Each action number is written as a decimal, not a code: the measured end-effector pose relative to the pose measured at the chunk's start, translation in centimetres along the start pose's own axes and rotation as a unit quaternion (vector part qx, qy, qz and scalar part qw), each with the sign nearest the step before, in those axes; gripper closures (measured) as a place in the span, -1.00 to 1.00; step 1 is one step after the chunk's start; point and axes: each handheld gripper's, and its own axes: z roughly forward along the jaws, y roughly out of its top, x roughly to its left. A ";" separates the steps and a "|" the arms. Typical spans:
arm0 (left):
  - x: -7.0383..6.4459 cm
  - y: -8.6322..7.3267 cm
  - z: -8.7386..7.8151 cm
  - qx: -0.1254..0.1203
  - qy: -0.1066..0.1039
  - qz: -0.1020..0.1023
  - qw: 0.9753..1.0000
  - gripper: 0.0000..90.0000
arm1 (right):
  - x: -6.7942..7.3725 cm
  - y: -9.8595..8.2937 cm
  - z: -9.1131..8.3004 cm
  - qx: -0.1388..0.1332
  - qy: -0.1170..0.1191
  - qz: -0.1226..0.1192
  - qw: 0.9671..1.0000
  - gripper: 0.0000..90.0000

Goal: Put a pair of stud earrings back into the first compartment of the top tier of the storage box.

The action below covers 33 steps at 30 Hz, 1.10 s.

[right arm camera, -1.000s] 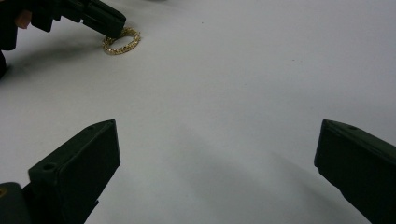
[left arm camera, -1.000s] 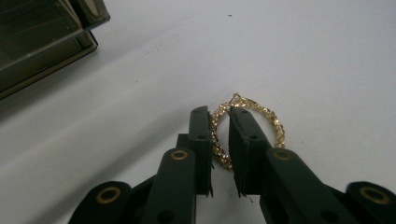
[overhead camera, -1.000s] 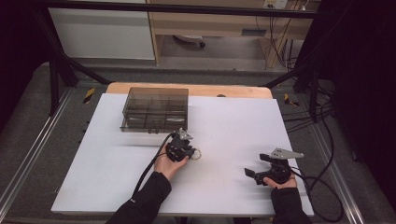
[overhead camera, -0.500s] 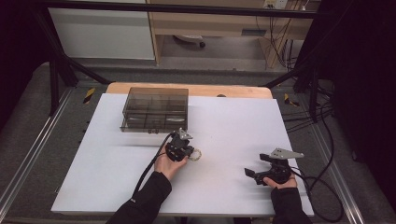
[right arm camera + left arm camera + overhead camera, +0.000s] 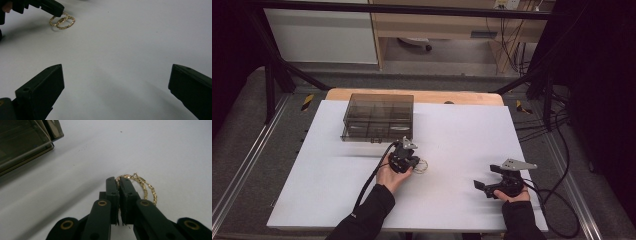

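Observation:
A thin gold chain (image 5: 148, 188) lies coiled in loops on the white table top (image 5: 452, 140). My left gripper (image 5: 118, 182) rests low on the table with its jaws closed on the near edge of the chain. In the high view the left gripper (image 5: 411, 161) sits just left of the chain (image 5: 422, 165), a little in front of the box. My right gripper (image 5: 478, 186) rests near the front right of the table, its jaws pointing left. The right gripper (image 5: 115, 82) stands wide open with bare table between its jaws. Far off at the upper left it sees the chain (image 5: 62, 21).
A smoky transparent box (image 5: 378, 118) with compartments stands at the back left of the white top; its corner (image 5: 23, 143) is close to the left gripper. Cables (image 5: 557, 195) trail off the right side. A wooden strip (image 5: 462, 97) edges the back.

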 end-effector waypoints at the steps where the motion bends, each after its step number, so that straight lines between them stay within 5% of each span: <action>1: 0.0 0.0 -0.1 -0.002 0.000 0.003 1.000 0.92 | 0.0 0.0 0.0 0.000 0.000 0.000 1.000 -0.98; 7: -0.1 0.0 -0.8 -0.003 -0.001 0.017 1.000 0.92 | 0.0 0.0 0.0 0.000 0.000 0.000 1.000 -0.98; 12: -0.4 -0.2 -1.6 -0.007 -0.006 0.004 1.000 0.92 | 0.0 0.0 0.0 0.000 0.000 0.000 1.000 -0.98; 33: 0.3 -1.2 -4.4 -0.013 -0.016 0.013 1.000 0.92 | 0.0 0.0 0.0 0.001 -0.001 -0.001 1.000 -0.98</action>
